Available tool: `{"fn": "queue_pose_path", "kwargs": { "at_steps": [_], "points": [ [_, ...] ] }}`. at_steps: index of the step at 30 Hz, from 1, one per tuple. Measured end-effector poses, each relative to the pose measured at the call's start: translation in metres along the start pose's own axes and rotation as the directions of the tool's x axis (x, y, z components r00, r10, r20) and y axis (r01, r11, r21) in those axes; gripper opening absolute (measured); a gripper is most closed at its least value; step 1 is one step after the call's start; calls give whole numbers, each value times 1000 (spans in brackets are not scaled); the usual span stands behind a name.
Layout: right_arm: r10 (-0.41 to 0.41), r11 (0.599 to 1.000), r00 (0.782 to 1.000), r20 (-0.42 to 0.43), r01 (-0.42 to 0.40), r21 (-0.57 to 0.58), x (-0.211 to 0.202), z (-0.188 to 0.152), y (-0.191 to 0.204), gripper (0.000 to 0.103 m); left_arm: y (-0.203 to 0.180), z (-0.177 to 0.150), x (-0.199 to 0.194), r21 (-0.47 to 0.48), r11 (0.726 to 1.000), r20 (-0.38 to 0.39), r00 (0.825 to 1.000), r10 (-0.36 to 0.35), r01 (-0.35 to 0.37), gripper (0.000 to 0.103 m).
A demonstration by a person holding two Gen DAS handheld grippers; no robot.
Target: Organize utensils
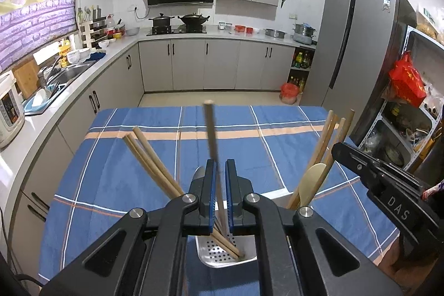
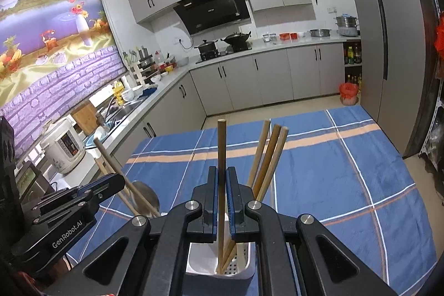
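Left wrist view. The left claw (image 1: pixel 220 185) is closed on a thin dark-brown wooden chopstick (image 1: pixel 211 129), which is gripped near its lower third between the blue-lined pads and stands nearly upright, its lower end reaching into the perforated stainless-steel utensil holder (image 1: pixel 216 254) beneath the claw. Three pale wooden chopsticks (image 1: pixel 149 160) already lean out of the same holder toward the left. The holder rests on the counter covered by a blue checked cloth with orange stripes (image 1: pixel 155 185). Farther right, a light wooden spoon (image 1: pixel 313 182) and further pale sticks (image 1: pixel 330 140) stand in a second container.

Right wrist view. The right claw (image 2: pixel 222 199) is closed on a light-brown round wooden chopstick (image 2: pixel 221 151), held upright with its tip inside the white plastic holder with a perforated insert (image 2: pixel 205 260). Three more wooden chopsticks (image 2: pixel 267 157) lean in that holder just to the right.

Handling. The chopsticks are judged light, stiff and smooth; a narrow round shaft is likely to pivot or slip between flat pads. A hold below mid-length, as shown, is judged suitable, since the short lower end can be steered into the holder. A gentle release is judged advisable, so that the stick settles against its neighbours instead of bouncing out.
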State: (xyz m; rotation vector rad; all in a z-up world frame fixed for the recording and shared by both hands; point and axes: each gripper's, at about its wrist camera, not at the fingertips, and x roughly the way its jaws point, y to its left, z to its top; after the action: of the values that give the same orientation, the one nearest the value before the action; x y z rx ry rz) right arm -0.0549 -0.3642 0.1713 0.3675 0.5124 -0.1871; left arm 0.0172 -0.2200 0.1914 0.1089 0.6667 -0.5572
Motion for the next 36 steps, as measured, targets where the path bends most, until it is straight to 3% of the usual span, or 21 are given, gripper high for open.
{"fn": "queue_pose_path", "kwargs": {
  "at_steps": [10, 12, 15, 17, 22, 32, 36],
  "points": [
    [-8, 1000, 1000, -25, 9, 7, 0, -5, -1, 7, 0, -1, -9, -19, 1000, -11, 1000, -2, 1, 8],
    [-10, 1000, 999, -31, 10, 7, 0, -5, -2, 7, -1, -2, -12, -18, 1000, -13, 1000, -4, 4, 16],
    [-12, 1000, 999, -36, 12, 8, -2, -7, -3, 19, -1, -2, -16, -22, 1000, -3, 1000, 2, -2, 32],
    [-13, 1000, 999, -33, 13, 10, -5, -8, -3, 28, -2, -2, -20, -26, 1000, 7, 1000, 5, -5, 35],
    [-16, 1000, 999, -38, 16, 11, -9, -10, -3, 29, -3, -4, -28, -31, 999, 8, 1000, 10, -10, 37],
    [-15, 1000, 999, -37, 16, 26, -27, -21, -5, 40, -7, -13, -58, -26, 999, 21, 999, 37, -36, 43],
    [-14, 999, 1000, -28, 15, 35, -41, -26, -5, 43, -13, -18, -76, -9, 998, 33, 998, 54, -54, 51]
  ]
}}
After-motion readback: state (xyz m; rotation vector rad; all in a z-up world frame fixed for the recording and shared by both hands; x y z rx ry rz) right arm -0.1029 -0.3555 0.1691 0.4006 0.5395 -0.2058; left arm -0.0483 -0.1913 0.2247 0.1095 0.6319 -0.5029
